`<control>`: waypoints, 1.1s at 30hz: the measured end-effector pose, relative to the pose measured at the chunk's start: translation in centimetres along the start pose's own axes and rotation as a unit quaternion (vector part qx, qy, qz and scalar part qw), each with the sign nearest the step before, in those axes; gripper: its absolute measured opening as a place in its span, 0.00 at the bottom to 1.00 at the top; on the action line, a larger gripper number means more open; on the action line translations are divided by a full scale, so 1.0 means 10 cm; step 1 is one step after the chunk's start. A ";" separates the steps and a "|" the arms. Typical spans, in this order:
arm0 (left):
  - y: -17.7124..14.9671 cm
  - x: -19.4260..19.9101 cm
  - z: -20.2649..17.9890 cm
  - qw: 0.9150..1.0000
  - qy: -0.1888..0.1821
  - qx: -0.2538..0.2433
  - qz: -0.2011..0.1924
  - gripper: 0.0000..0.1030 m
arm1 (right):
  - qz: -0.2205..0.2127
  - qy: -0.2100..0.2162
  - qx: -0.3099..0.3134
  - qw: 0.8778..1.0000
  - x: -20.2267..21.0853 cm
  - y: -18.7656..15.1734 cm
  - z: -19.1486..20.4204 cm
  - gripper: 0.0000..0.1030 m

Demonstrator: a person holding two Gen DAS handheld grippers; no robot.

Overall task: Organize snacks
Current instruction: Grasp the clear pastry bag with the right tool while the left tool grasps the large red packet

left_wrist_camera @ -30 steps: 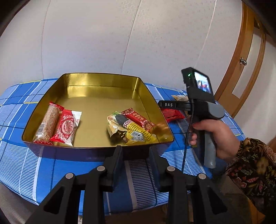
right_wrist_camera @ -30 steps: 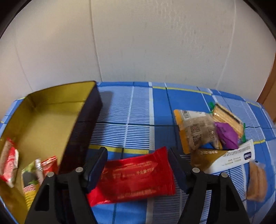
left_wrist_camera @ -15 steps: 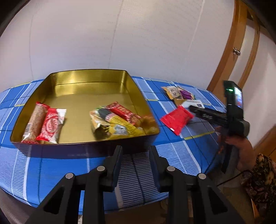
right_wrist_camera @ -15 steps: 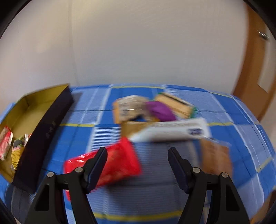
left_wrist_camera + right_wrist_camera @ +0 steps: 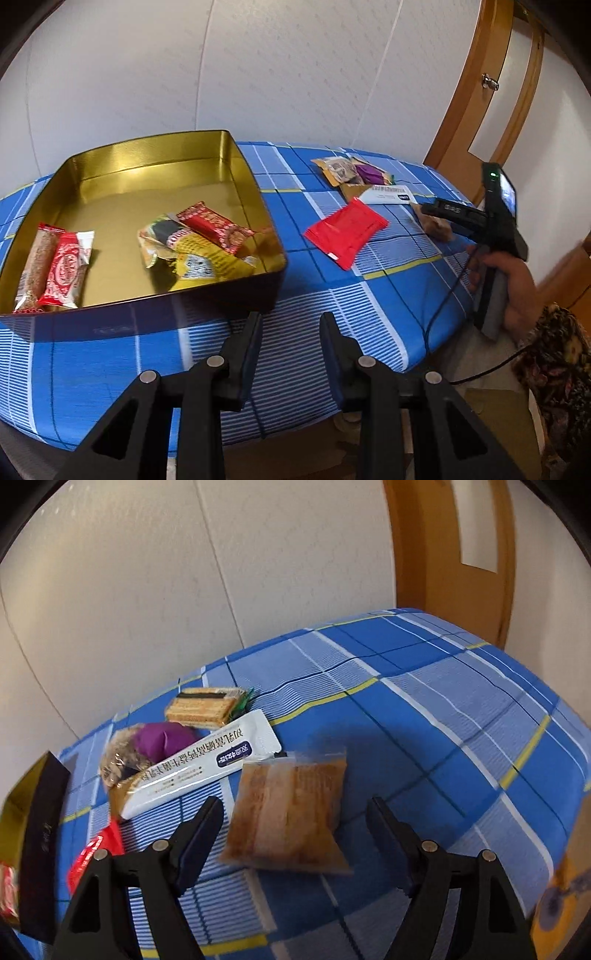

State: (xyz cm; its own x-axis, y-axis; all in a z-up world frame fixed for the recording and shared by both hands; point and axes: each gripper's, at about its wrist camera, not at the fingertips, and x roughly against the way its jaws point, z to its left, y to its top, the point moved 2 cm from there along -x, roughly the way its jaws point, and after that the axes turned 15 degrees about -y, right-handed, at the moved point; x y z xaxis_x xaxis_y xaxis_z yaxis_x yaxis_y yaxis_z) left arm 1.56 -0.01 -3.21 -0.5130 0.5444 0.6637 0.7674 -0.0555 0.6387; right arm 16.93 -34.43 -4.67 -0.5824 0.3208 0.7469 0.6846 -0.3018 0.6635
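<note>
Your right gripper (image 5: 293, 812) stood wide open and empty, its jaws either side of the brown snack packet (image 5: 286, 812) lying flat on the blue checked cloth (image 5: 461, 738). Your left gripper (image 5: 290, 325) was parted and held nothing, near the gold tin (image 5: 147, 177), which contained several wrapped snacks. The red packet (image 5: 347, 229) lay outside it.

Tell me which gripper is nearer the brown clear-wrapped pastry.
Right. The right gripper hangs open just short of the pastry, fingers either side. The left gripper is back at the table's near edge by the gold tin.
</note>
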 end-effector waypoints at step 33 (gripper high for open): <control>1.07 -1.59 -0.33 0.989 0.023 -0.084 0.123 0.41 | -0.001 -0.003 0.027 1.000 -0.03 -0.15 0.15 0.59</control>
State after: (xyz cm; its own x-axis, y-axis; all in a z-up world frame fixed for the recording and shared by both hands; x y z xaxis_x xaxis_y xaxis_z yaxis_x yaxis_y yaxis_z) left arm 16.69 -12.02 -5.65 -0.3383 0.4582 0.8219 0.7983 -0.3227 0.5085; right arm 16.68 -32.73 -5.96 -0.5809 0.3262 0.7458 0.7064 -0.2533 0.6610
